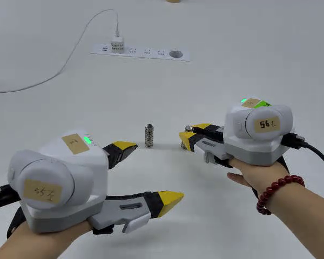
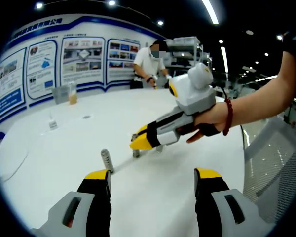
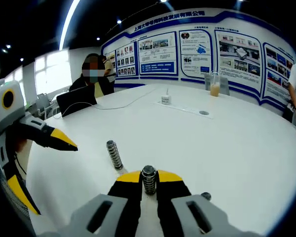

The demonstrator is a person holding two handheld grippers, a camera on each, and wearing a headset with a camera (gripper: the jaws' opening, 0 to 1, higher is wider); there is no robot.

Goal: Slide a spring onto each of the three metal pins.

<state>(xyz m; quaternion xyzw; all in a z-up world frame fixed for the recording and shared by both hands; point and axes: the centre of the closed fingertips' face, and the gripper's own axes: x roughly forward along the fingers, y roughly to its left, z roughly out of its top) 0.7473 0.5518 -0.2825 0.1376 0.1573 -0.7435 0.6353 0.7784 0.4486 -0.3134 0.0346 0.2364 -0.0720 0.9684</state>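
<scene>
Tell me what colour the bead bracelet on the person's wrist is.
The bracelet is dark red. The head view shows it best.

Open worktop (image 1: 216, 86) lies between the left gripper (image 1: 154, 171), jaws spread, and the right gripper (image 1: 186, 137), whose jaws clasp a spring (image 3: 148, 180). One upright sprung pin (image 1: 149, 135) stands in that gap, just left of the right jaws. Far off, a power strip (image 1: 140, 52) and cable (image 1: 70, 54) edge bare space. A small stub (image 3: 205, 196), perhaps another pin, sits beside the right jaws.

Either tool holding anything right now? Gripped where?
Right tool is shut on a spring, clamped across its coiled sides, top end poking above the tips. Left tool is open, holding nothing.
</scene>
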